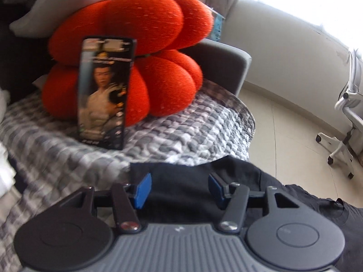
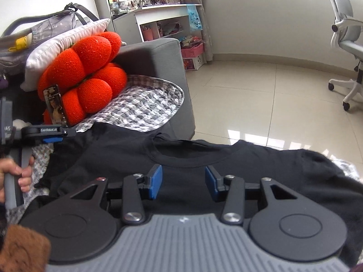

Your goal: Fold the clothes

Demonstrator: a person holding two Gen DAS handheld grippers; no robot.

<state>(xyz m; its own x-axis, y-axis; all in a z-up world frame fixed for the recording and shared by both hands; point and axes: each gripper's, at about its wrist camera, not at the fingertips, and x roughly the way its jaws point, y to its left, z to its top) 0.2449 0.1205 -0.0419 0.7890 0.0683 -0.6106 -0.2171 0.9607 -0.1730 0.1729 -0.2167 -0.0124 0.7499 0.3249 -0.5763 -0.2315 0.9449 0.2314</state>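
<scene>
A black T-shirt (image 2: 186, 154) lies spread flat on the grey-and-white quilt (image 2: 145, 99), its round collar facing the sofa's far end. My right gripper (image 2: 183, 182) is open, hovering just below the collar over the chest area, empty. My left gripper (image 1: 179, 189) is open and empty over the shirt's left sleeve edge (image 1: 181, 176); it also shows in the right wrist view (image 2: 53, 138), held by a hand at the left shoulder.
Red pumpkin cushions (image 1: 127, 56) and a white pillow (image 2: 65, 38) sit at the sofa's far end with a phone (image 1: 104, 93) propped against them. A grey sofa arm (image 2: 158, 54), tiled floor (image 2: 261, 104) and a white office chair (image 2: 347, 45) lie beyond.
</scene>
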